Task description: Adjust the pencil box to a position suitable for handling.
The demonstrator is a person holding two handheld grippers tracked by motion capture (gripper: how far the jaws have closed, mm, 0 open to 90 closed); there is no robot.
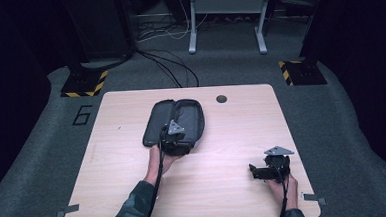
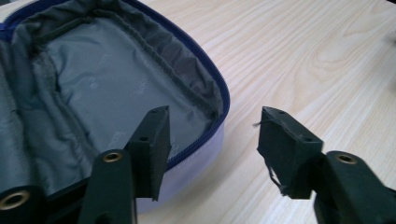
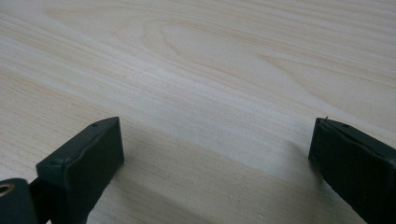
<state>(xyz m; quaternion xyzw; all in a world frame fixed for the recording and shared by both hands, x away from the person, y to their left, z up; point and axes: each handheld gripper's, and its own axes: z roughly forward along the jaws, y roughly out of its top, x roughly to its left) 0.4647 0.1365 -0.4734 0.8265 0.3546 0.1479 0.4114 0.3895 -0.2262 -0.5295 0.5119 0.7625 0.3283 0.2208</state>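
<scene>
A dark zip case (image 1: 174,120) lies opened flat on the wooden table (image 1: 242,126), left of the middle, its grey lining (image 2: 107,84) facing up. My left gripper (image 1: 176,139) is at the case's near end. In the left gripper view my left gripper (image 2: 212,126) straddles the blue-zipped rim (image 2: 219,88): one jaw stands over the lining, the other over bare wood, and neither pad presses on the rim. My right gripper (image 1: 254,171) rests near the table's front right, pointing left. In its own view my right gripper (image 3: 215,140) stands wide open over bare wood.
A small round hole (image 1: 221,98) sits in the table near its far edge. Beyond the table are cables on the grey floor (image 1: 168,64), a metal frame (image 1: 226,16) and two stands with yellow-black striped bases (image 1: 84,84).
</scene>
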